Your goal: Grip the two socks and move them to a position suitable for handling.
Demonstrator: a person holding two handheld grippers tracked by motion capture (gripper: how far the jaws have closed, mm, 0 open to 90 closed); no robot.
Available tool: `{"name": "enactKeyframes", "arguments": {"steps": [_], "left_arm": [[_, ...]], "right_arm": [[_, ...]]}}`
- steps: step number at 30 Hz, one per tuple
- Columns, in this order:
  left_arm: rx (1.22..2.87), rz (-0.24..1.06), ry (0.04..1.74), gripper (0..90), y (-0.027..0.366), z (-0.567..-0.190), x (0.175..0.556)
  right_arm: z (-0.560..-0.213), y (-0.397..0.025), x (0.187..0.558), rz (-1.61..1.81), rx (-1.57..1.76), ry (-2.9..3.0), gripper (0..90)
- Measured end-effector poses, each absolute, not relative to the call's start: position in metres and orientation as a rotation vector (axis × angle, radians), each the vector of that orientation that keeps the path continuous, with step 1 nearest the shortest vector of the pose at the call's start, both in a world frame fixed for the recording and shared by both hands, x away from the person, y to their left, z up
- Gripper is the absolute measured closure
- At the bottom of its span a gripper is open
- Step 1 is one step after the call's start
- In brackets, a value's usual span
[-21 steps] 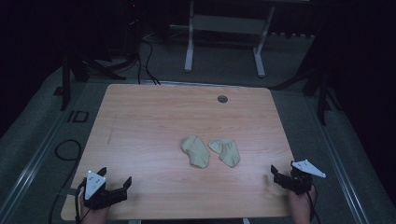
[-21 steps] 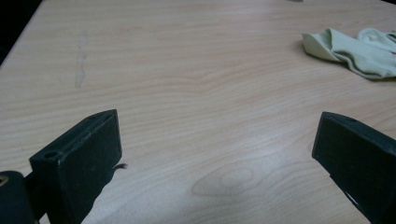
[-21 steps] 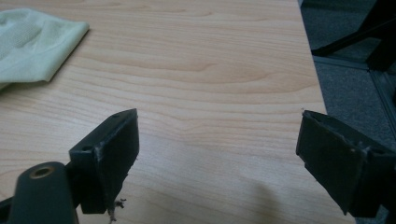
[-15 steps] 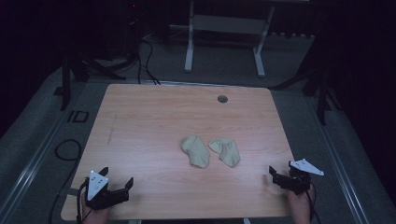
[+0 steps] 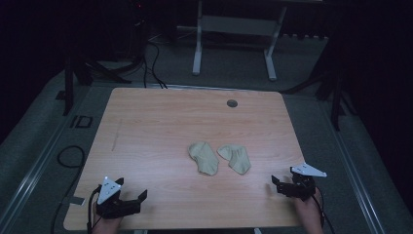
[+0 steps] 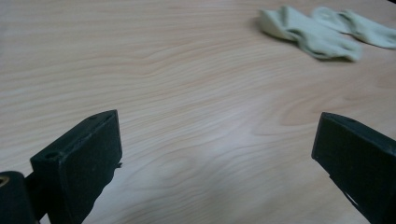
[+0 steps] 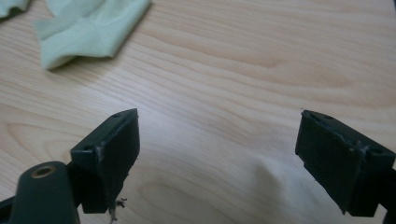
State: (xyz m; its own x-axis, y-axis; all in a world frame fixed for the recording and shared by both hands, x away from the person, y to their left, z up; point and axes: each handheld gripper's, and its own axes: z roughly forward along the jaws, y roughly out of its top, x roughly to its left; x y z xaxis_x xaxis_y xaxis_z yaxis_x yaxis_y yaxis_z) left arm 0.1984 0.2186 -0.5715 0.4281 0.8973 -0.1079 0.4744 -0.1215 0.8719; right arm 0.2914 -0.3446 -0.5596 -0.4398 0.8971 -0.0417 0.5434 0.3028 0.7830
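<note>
The left gripper (image 5: 131, 200) is hovering over the near left corner of the table (image 5: 160, 126), with a hand (image 5: 104, 225) gripping it from below the table edge. Its jaws are standing wide apart, with bare wood between them in the left gripper view. The right gripper (image 5: 278, 184) is sitting near the near right edge of the table, with a hand (image 5: 308, 208) behind it. Its jaws are also standing wide apart and are holding nothing.

Two pale green socks are lying flat near the table centre, toward the right. The left sock (image 5: 203, 157) and the right sock (image 5: 234, 157) are lying just beside each other; whether their edges are touching cannot be told. Both are lying well apart from either gripper. In the left gripper view the socks are appearing at the upper right (image 6: 308, 35). In the right gripper view the right sock (image 7: 91, 28) is appearing at the upper left.

A round grommet (image 5: 232, 103) is sitting near the far edge.
</note>
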Motion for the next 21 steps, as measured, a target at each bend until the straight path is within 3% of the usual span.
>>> {"name": "enactKeyframes", "arguments": {"steps": [12,21], "left_arm": [[1.833,0.534,1.175,1.6,0.208,-0.576,0.200],[1.885,0.587,1.127,3.7,0.202,-0.575,0.196]], "right_arm": [[-0.549,-0.312,0.313,1.016,1.314,2.222,12.5],[-0.545,-0.281,0.336,1.053,1.269,2.289,13.5]]}}
